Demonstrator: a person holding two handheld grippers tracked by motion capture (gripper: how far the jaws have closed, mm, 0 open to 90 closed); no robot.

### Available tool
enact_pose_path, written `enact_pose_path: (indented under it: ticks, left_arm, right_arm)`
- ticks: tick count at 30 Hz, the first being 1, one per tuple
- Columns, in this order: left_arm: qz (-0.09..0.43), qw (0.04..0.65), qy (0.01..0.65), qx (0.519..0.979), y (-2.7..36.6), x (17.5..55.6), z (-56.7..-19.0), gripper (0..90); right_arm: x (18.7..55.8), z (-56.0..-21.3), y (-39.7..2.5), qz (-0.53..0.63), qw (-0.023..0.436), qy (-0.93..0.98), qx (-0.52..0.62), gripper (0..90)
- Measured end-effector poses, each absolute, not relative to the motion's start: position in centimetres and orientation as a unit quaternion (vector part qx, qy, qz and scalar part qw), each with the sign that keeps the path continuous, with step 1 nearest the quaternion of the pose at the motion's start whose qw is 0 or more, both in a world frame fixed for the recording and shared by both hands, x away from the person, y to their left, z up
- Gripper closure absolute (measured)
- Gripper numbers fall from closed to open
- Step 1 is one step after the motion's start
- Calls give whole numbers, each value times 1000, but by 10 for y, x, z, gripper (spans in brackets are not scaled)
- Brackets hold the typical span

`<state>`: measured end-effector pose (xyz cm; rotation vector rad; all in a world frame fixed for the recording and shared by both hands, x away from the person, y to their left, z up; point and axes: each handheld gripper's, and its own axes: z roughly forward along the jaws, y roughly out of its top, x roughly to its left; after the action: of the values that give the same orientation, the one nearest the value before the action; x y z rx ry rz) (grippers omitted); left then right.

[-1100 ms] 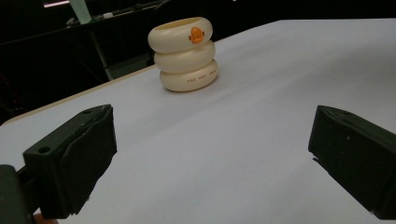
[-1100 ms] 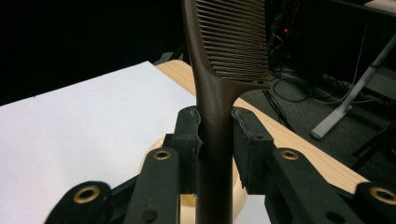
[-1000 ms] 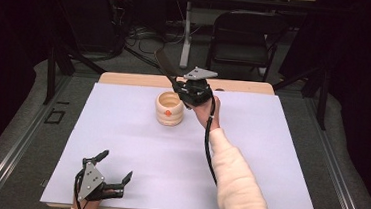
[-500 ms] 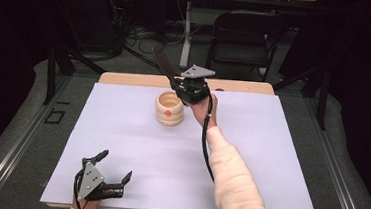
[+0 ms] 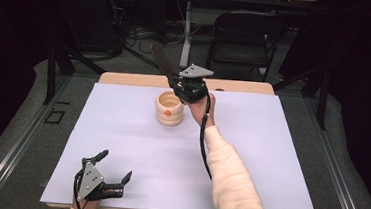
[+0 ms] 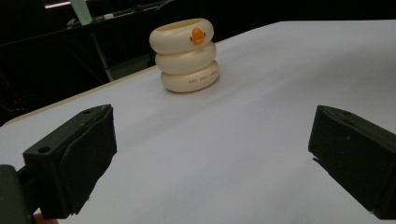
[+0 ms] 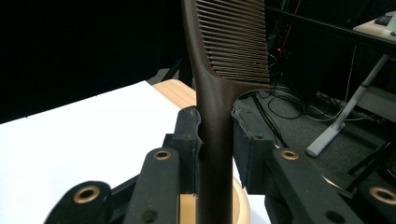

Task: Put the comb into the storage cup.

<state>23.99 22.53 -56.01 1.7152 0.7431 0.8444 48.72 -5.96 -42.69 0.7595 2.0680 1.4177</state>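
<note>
- Our right gripper (image 5: 189,87), upper centre of the high view, clamps the brown comb (image 7: 219,93) by its handle above the cream cup (image 5: 169,108).
- Our left gripper (image 5: 101,180), lower left, stands wide open, empty.
- Risk: the tilted comb may catch the rim and tip the cup.

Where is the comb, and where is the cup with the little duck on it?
comb (image 7: 236,42), right gripper view, on its teeth.
cup (image 6: 186,58), left gripper view, on its middle ring.
</note>
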Motion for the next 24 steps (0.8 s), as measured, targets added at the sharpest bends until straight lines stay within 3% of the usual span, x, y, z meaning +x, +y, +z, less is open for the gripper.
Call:
enact_pose_path:
  ticks: [24]
  left_arm:
    - [353, 522, 308, 713, 226, 240, -560, 11]
  right_arm:
    - [493, -432, -46, 531, 268, 755, 275, 726]
